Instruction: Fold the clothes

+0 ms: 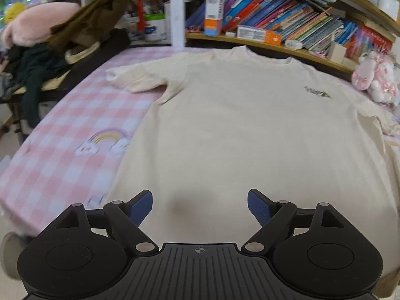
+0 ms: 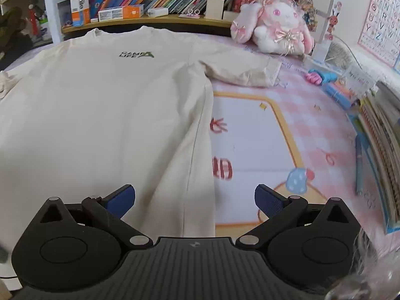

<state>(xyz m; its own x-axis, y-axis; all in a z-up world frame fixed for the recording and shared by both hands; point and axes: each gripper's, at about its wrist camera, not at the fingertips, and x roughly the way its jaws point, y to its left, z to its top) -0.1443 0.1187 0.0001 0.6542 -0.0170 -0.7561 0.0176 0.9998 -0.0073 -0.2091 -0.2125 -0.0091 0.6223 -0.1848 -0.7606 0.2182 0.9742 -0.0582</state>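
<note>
open claw [image 1: 200, 207], cream t-shirt [image 1: 237, 125] spread flat

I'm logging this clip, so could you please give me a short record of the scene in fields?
garment: cream T-shirt, spread flat, front up, unfolded
logo: small green chest print
surface: pink checked cover
left gripper: open, above the hem, holding nothing
right gripper: open, over the shirt's side edge, holding nothing
nearby: pink plush rabbit, shelf of books

Left gripper [image 1: 200, 206]: jaws spread wide, blue pads facing each other, nothing between them, pointing forward and slightly down. Right gripper [image 2: 195, 200]: jaws likewise wide apart, empty, same forward-down tilt.
</note>
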